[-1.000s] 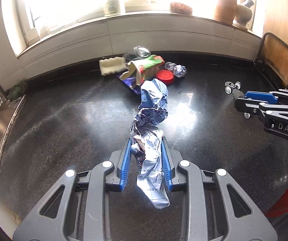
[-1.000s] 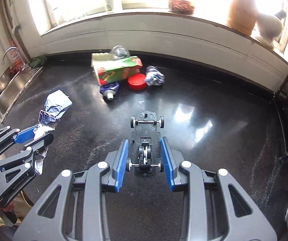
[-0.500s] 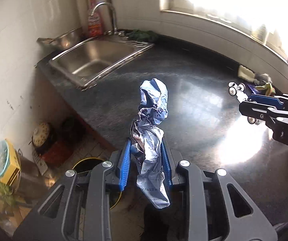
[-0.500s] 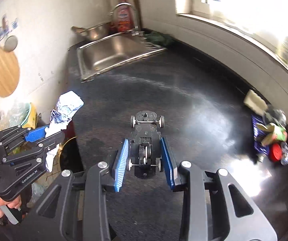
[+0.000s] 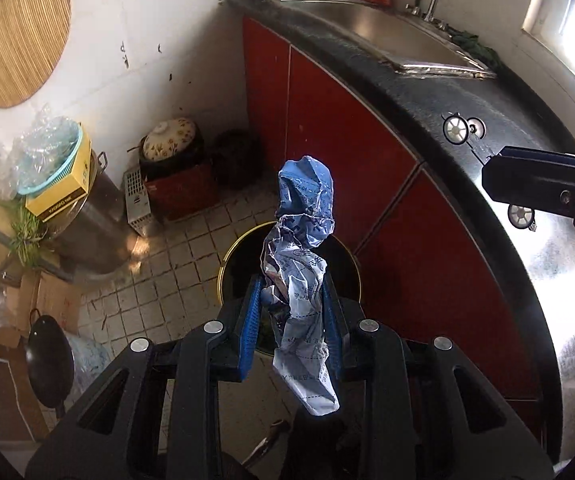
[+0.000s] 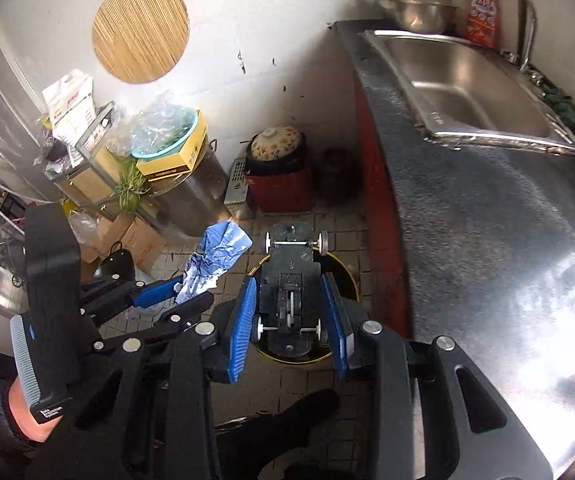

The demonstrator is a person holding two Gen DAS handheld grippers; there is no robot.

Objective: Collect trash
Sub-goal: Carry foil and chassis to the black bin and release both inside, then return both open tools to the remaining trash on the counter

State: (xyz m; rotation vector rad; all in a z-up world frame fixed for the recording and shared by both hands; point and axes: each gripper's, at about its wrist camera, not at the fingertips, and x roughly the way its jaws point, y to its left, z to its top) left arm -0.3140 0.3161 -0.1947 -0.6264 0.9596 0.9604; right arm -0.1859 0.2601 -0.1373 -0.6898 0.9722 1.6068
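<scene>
My left gripper (image 5: 292, 292) is shut on a crumpled blue and silver foil wrapper (image 5: 301, 248), held upright above a round black trash bin with a yellow rim (image 5: 243, 256) on the tiled floor. My right gripper (image 6: 290, 292) is shut on a black toy car chassis (image 6: 291, 276) with white wheels, also held over the trash bin (image 6: 349, 280). In the right wrist view the left gripper (image 6: 179, 294) with the wrapper (image 6: 215, 256) is just left of the car. In the left wrist view the right gripper (image 5: 527, 182) shows at the right edge with the car's wheels (image 5: 456, 130).
The black countertop (image 5: 487, 92) with red cabinet doors (image 5: 347, 128) stands to the right, with a steel sink (image 6: 467, 80). On the floor to the left are a clay pot on a red box (image 6: 277, 160), a metal pot with boxes (image 5: 83, 204) and a wok (image 5: 49, 356).
Both grippers have swung left from over the countertop, past its edge, and now hang over the floor bin, still holding the wrapper and the toy car.
</scene>
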